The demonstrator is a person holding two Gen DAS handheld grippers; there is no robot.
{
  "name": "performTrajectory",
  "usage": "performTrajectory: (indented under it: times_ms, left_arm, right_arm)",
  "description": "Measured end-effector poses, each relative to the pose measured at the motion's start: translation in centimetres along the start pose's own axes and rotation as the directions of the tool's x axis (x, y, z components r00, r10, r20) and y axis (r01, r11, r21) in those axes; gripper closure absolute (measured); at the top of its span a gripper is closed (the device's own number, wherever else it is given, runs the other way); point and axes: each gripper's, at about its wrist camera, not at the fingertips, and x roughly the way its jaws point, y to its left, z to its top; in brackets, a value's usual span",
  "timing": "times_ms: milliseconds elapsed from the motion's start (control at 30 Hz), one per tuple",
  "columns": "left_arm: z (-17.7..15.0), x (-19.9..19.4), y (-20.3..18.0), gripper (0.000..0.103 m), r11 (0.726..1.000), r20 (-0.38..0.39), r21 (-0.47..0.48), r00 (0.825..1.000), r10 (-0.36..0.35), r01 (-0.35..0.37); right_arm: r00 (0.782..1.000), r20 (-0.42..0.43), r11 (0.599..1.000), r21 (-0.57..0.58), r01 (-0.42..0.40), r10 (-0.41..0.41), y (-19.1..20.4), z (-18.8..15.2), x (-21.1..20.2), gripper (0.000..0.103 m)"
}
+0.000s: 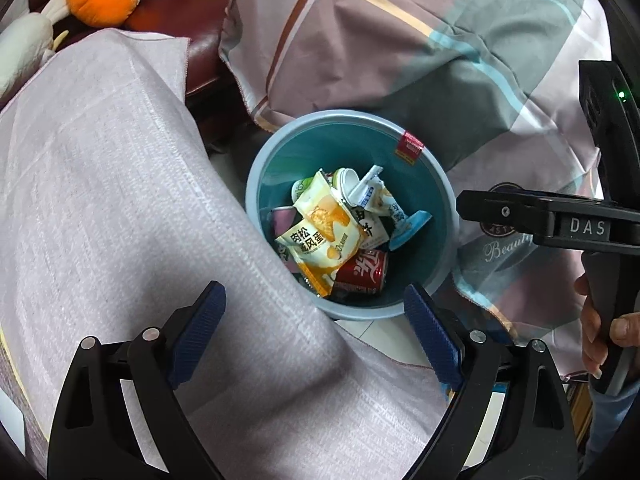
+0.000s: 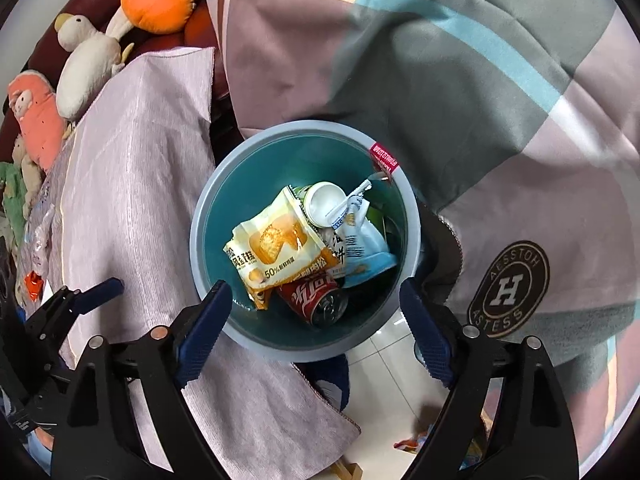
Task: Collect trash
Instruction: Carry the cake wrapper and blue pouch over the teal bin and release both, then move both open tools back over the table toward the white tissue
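Observation:
A blue round trash bin (image 1: pixel 424 160) (image 2: pixel 208 216) stands on the floor between two cloth-covered surfaces. Inside lie a yellow snack wrapper (image 1: pixel 320 236) (image 2: pixel 276 248), a red soda can (image 1: pixel 362 274) (image 2: pixel 316 294), a white cup (image 2: pixel 326 204) and a light blue packet (image 1: pixel 408 228) (image 2: pixel 364 252). My left gripper (image 1: pixel 316 332) is open and empty, above the bin's near rim. My right gripper (image 2: pixel 316 328) is open and empty, directly over the bin. The right gripper's body (image 1: pixel 560 220) shows at the right of the left wrist view.
A pale pink cloth (image 1: pixel 120 200) (image 2: pixel 132 168) covers the surface on the left. A plaid blanket (image 1: pixel 400 40) (image 2: pixel 440 60) lies behind and to the right. Plush toys (image 2: pixel 88 56) sit on a dark red sofa (image 1: pixel 172 12). White floor tiles (image 2: pixel 388 400) show below the bin.

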Motion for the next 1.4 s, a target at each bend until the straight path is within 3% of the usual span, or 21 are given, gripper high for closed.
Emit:
performTrajectory:
  times_ms: [767,1100,1400]
  left_arm:
    - [-7.2,-8.5,7.1,0.012,0.990,0.117,-0.138,0.993,0.023,-0.007]
    - [-13.1,-13.5,15.1,0.012,0.960,0.151,-0.273,0.983,0.106,-0.061]
    - [-19.0,-19.0,23.0,0.012,0.918,0.171,-0.373,0.962,0.213,-0.137]
  right_arm:
    - [0.999,0.014,0.988,-0.152,0.036,-0.034,10.4,-4.1,-3.5,0.020]
    - [1.000,-0.012,0.955,-0.296,0.015,-0.020,19.7,-5.9,-3.0,0.020]
    - [0.998,-0.067,0.892,-0.451,-0.031,0.000,29.8,-8.0,-1.2,0.020]
